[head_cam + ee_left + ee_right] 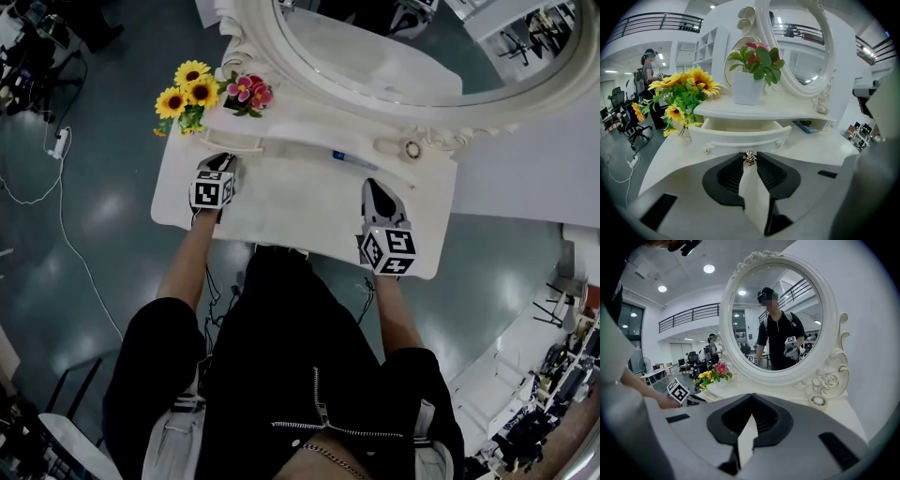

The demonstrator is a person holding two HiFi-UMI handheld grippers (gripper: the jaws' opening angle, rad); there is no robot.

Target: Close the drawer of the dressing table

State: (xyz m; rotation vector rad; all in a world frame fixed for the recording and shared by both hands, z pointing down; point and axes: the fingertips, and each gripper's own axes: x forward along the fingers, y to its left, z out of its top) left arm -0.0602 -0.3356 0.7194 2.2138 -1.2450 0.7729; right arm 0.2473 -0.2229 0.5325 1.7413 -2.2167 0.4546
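Hand-held gripper, left: clamped on the small metal knob of the drawer, which is pulled out beneath the shelf at the desk's rear left. Right hand-held gripper: pinched together, empty. Drawer: probably light, rigid and free-sliding; push squarely at the centre knob.

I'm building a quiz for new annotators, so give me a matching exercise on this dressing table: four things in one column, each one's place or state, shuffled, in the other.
1. white curved-front drawer
2. bunch of yellow sunflowers
3. pink-flowered plant in a white pot
4. right gripper

a. jaws together, empty
b. on the shelf above the drawer
c. pulled open
d. left of the drawer, at the table edge

Pairs: 1-c, 2-d, 3-b, 4-a
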